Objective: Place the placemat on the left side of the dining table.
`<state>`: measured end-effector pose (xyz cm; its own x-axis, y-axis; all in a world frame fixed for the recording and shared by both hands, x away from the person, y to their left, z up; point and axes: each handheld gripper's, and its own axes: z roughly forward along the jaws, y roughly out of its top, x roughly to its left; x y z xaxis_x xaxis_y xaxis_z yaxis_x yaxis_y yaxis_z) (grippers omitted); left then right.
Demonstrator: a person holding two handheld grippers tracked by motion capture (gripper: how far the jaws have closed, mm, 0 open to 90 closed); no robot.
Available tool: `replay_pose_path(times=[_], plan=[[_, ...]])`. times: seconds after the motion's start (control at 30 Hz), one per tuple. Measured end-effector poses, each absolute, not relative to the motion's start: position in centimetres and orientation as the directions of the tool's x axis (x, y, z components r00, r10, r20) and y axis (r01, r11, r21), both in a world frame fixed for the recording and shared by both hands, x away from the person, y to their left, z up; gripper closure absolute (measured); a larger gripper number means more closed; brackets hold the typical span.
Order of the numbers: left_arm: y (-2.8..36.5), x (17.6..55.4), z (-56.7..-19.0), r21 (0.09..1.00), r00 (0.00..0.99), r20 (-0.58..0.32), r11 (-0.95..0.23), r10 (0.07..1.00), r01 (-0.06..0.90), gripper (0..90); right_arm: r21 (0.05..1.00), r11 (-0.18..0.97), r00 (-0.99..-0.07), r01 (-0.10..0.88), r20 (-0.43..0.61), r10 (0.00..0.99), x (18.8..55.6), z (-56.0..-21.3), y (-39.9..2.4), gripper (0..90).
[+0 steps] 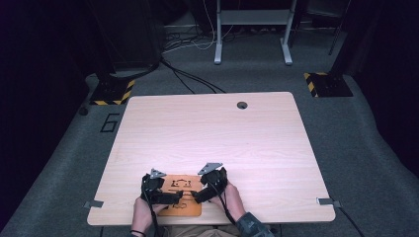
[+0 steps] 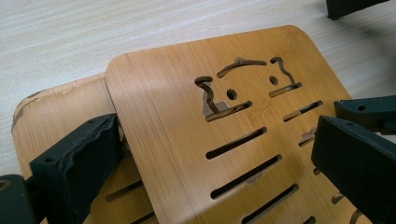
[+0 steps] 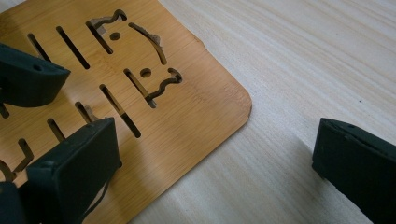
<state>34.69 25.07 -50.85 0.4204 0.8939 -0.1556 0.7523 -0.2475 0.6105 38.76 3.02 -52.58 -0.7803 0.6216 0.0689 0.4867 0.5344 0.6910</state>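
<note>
Bamboo board [image 1: 182, 195] lies flat at desk [image 1: 212, 133] near edge, 6 o'clock. Your left hand-held gripper [image 1: 168, 197] released, jaws straddling board's upper panel [image 2: 224, 135]. Your right hand-held gripper [image 1: 200, 195] released, one jaw over board, corner [image 3: 233, 105] between jaws.

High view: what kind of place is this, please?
Probably a lab or recording studio rather than a home: a bare wooden table on grey carpet, loose cables across the floor, and hazard-striped stand bases beside it.
</note>
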Motion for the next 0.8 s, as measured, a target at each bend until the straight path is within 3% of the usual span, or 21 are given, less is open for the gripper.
replay_pose_path(times=[0.27, 0.8], plan=[[25.1, 34.7, -50.7, 0.603, 0.426, -0.150, -0.259, 0.892, 0.754, 4.7, 0.692, 0.534, -0.780, 0.486, 0.068, 0.622, 38.8, -52.6, 3.0, 0.0], [26.4, 34.7, -49.8, 0.628, 0.413, -0.259, -0.172, 0.873, 0.759, 14.8, 0.695, 0.519, -0.774, 0.498, 0.085, 0.628, 38.8, -52.6, 2.9, 0.0]])
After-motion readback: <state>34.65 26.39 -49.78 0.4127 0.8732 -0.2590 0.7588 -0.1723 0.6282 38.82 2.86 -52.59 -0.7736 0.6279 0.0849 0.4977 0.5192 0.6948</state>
